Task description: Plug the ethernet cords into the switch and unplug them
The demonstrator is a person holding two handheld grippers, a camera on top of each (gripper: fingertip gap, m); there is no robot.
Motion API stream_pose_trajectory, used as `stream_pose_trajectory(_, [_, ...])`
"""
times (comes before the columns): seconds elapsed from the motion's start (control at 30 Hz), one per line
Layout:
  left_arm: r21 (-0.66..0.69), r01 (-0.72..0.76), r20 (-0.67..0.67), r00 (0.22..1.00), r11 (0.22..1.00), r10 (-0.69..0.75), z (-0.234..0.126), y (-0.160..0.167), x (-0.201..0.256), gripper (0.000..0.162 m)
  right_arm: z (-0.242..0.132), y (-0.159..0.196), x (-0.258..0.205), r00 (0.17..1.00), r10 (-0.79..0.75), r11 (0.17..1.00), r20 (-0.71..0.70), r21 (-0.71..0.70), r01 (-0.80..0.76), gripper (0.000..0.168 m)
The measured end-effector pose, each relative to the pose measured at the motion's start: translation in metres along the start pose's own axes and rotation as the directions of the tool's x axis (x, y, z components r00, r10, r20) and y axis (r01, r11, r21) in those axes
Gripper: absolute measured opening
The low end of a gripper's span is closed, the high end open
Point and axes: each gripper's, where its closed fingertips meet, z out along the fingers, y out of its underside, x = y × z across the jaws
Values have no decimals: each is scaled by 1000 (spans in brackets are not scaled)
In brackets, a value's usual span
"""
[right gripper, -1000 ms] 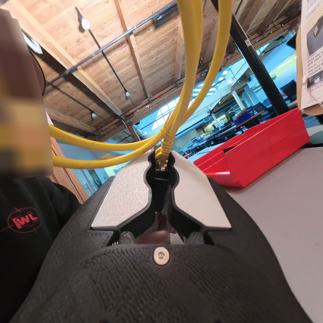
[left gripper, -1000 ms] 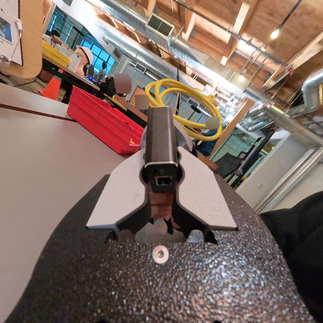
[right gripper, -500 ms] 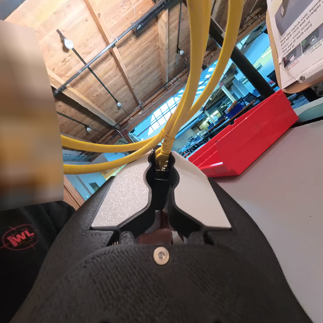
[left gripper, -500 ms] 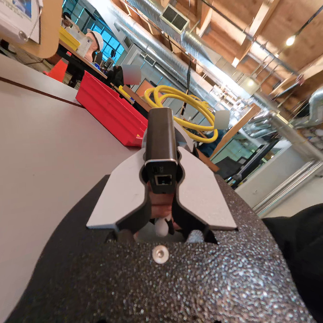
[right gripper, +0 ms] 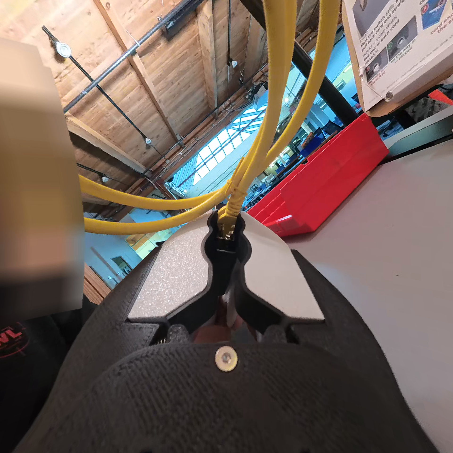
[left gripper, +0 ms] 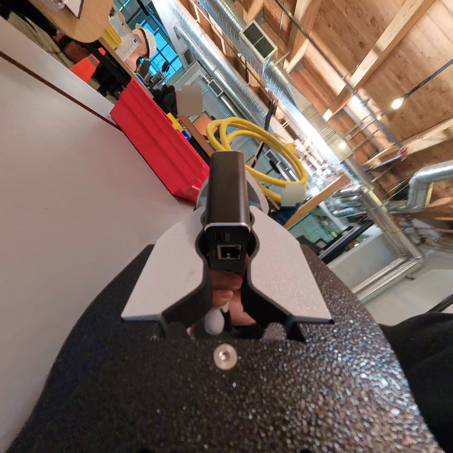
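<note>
We hold the switch (left gripper: pixel 226 196) clamped in the left gripper (left gripper: pixel 226 235) jaws: dark metal bar, empty port facing us, above the bench (left gripper: pixel 61 196). Right gripper (right gripper: pixel 226 235) jaws pinch the yellow cord (right gripper: pixel 264 152) at its plug, loops arching overhead. Red bin (right gripper: pixel 326 181) behind.

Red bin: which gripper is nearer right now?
Cannot tell. The left gripper, shut on the switch, sees the red bin ahead-left; the right gripper, shut on the yellow cord's plug, sees it ahead-right. Both are clear of it.
</note>
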Motion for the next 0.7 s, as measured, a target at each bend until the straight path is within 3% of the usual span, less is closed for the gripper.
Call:
stream_pose_trajectory(0.03, [-11, -29, 15, 999, 1000, 29, 0, 0, 0, 26, 0, -1, 0, 999, 31, 999, 9, 14, -31, 14])
stream_pose_trajectory(0.23, [-73, -180, 79, 979, 981, 186, -1, -1, -4, 26, -1, 0, 2, 989, 136, 989, 51, 42, -138, 14])
stream_pose_trajectory(0.33, [-22, 16, 34, 999, 1000, -15, -1, 1, -5, 27, -1, 2, 6, 995, 100, 995, 7, 12, -100, 14])
stream_pose_trajectory(0.47, [-23, 8, 47, 999, 1000, -7, -1, 3, -3, 27, -1, 1, 5, 997, 71, 997, 2, 1, -71, 14])
stream_pose_trajectory(0.6, [30, 201, -13, 980, 979, -201, -1, 6, -1, 27, -2, 2, 6, 999, 26, 999, -21, -21, -26, 14])
stream_pose_trajectory(0.7, [-10, -7, 64, 998, 1000, 8, -2, 5, -4, 27, -1, 2, 7, 998, 66, 998, -9, -5, -66, 14])
